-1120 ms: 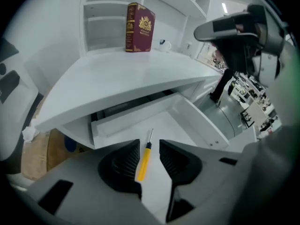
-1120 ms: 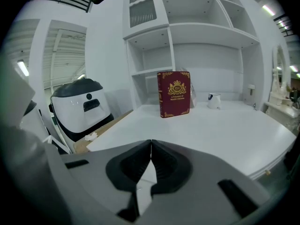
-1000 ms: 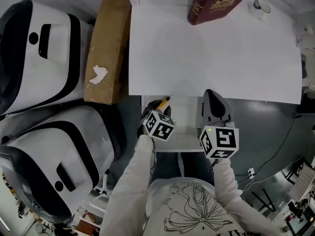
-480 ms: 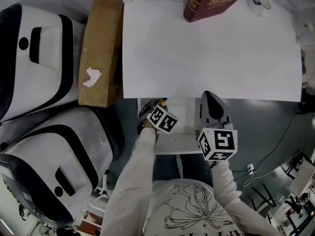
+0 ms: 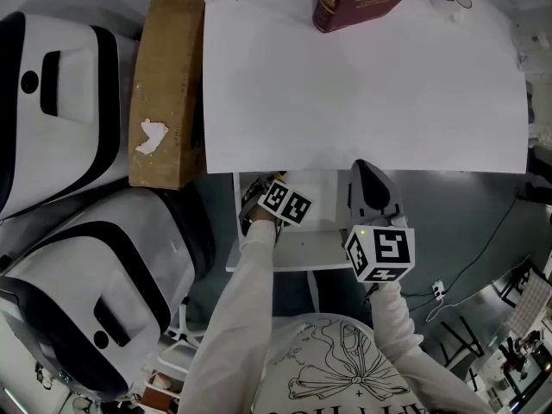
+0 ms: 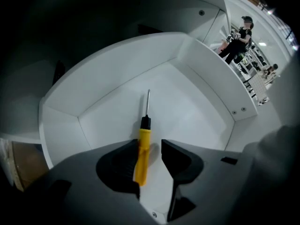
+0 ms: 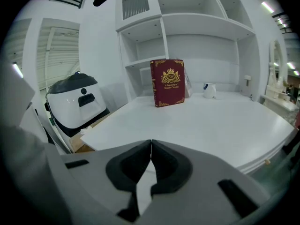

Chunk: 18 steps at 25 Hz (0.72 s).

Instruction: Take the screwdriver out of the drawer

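Left claw stands wide inside the open white drawer, astride the yellow-handled screwdriver. Right claw closed, empty, beside the drawer

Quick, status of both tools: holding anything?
Left tool: open, with the screwdriver handle between its jaws, not gripped.
Right tool: closed, holding nothing.

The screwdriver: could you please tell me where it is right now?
In the left gripper view, the screwdriver lies flat on the floor of the open white drawer, its yellow handle between the open fingers of the left gripper.
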Each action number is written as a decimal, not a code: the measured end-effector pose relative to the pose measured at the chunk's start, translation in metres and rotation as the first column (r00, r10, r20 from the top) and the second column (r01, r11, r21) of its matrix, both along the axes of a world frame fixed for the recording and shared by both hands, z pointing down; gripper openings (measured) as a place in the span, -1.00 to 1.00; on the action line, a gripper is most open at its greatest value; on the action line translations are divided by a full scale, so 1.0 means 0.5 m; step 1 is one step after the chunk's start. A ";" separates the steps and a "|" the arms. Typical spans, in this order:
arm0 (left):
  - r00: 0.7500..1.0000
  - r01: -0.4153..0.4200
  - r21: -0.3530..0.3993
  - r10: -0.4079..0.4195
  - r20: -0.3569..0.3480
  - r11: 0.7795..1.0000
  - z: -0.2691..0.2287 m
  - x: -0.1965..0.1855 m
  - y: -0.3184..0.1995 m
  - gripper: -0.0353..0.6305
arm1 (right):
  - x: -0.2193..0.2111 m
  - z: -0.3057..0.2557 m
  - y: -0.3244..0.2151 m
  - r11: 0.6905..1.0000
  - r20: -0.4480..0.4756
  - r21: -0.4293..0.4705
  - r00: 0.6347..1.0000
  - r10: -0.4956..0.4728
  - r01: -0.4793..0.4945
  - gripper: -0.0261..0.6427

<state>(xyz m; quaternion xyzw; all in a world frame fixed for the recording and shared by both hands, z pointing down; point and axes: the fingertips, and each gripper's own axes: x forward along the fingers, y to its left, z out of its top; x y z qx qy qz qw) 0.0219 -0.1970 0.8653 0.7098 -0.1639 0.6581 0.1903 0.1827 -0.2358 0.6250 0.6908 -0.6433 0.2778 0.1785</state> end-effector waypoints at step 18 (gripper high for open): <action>0.999 0.024 -0.021 -0.025 -0.044 0.999 -0.041 -0.005 0.013 -0.69 | 0.007 -0.016 0.012 1.000 0.002 0.011 1.000 0.010 -0.010 -0.91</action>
